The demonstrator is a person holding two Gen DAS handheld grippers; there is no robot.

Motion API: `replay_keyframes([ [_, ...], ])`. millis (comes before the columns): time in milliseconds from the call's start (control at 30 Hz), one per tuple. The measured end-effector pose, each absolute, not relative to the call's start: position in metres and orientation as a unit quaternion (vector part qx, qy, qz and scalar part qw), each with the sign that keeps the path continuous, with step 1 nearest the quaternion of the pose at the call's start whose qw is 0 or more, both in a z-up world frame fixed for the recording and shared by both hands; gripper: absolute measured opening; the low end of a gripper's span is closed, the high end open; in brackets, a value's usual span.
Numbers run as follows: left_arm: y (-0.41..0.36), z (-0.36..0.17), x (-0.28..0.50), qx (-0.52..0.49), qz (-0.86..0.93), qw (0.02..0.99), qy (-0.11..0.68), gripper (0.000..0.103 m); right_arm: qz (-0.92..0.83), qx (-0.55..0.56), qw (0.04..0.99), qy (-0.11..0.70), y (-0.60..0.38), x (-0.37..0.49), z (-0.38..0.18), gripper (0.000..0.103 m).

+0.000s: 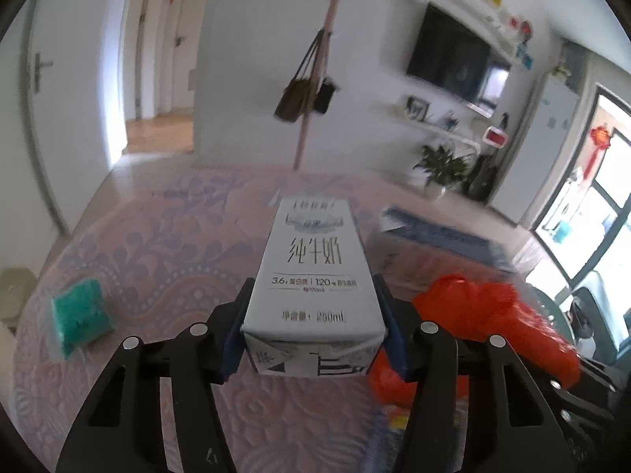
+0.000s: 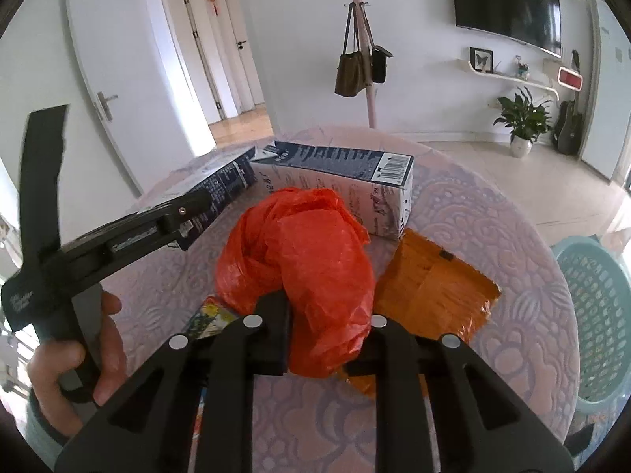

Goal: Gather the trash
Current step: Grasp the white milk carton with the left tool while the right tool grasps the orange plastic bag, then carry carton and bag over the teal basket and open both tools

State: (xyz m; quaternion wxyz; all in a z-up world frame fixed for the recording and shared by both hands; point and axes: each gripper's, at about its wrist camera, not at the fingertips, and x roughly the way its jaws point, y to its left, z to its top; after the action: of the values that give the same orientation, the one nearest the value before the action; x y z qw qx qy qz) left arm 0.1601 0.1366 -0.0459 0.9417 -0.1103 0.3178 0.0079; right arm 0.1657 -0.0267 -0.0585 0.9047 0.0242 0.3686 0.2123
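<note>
My left gripper (image 1: 313, 323) is shut on a white milk carton (image 1: 311, 272) and holds it above the round table. From the right wrist view that carton (image 2: 221, 193) shows sideways in the left gripper's body at the left. My right gripper (image 2: 327, 339) is shut on a crumpled red plastic bag (image 2: 307, 260), which also shows in the left wrist view (image 1: 485, 315). A second milk carton (image 2: 347, 189) lies on its side behind the bag. An orange wrapper (image 2: 434, 287) lies flat to the bag's right.
The round table has a pink and lilac patterned cloth (image 2: 493, 205). A teal sponge-like packet (image 1: 81, 321) lies at its left. A teal plastic basket (image 2: 595, 315) stands off the table's right edge. A colourful wrapper (image 2: 209, 315) lies under the bag. A coat stand (image 2: 363, 55) is behind.
</note>
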Motion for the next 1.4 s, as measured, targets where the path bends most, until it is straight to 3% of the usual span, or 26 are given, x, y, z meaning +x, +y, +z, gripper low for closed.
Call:
replay_keyframes([
  [600,0.013,0.04,0.104,-0.045,-0.088,0.969,0.225,0.055,0.144,0.123,0.941,0.279,-0.17,0.118,0.012,0.015],
  [900,-0.078,0.027,0.136,-0.012,-0.165,0.952,0.257,0.055,0.011,0.128,0.955,0.267,-0.261,0.125,0.008,0.015],
  [1400,-0.175,-0.047,0.21,0.011,-0.259,0.897,0.358,0.055,-0.122,0.157,0.914,0.354,-0.349,0.168,-0.069,0.016],
])
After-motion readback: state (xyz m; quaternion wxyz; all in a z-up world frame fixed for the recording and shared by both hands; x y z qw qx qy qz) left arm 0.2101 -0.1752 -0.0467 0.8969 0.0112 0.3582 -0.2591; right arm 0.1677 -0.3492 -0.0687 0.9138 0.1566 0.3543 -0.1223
